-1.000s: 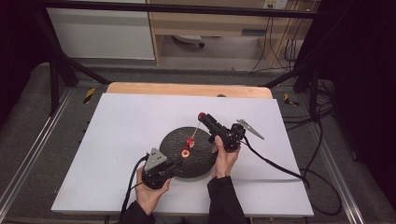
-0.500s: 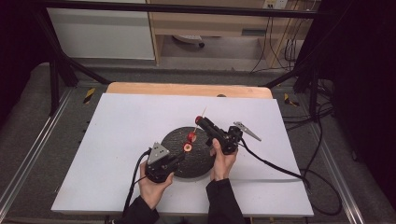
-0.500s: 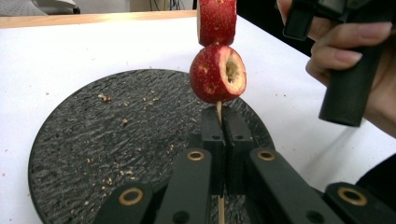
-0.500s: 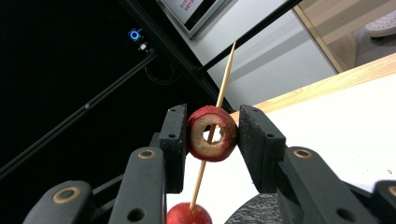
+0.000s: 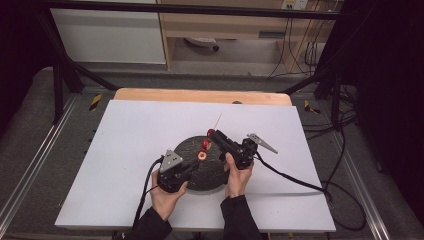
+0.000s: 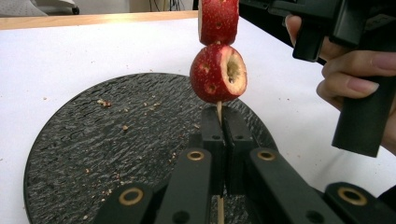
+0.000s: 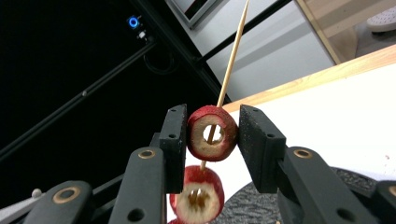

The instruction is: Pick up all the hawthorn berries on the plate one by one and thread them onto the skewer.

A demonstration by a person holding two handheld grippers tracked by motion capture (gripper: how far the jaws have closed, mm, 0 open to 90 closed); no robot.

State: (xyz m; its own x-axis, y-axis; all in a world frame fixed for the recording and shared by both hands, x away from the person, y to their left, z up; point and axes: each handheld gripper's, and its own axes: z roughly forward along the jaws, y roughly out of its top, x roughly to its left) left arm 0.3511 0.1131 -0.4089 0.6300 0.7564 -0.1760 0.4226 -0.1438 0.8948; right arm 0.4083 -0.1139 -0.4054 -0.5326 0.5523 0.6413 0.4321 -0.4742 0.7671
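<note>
Rough matt slate plate (image 6: 93, 140), thin wooden skewer (image 7: 232, 60)

The two cored fruit pieces (image 6: 218, 72) are deep red with pale specks on the skin and tan, cream flesh at the cut holes. The skewer (image 7: 232, 58) through them is light wood. The round plate (image 6: 93, 140) is black with a rough, slate-like ripple and pale crumbs. The worktop (image 5: 125, 135) is white with a light wooden far edge. Both claws, left (image 6: 219, 135) and right (image 7: 210, 135), are matt black with brass-coloured rivets.

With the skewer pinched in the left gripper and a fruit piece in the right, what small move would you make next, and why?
Probably slide the upper hawthorn piece down the skewer with the right gripper, toward the lower piece: a gap shows between them, and the left gripper pinches the stick below.
</note>
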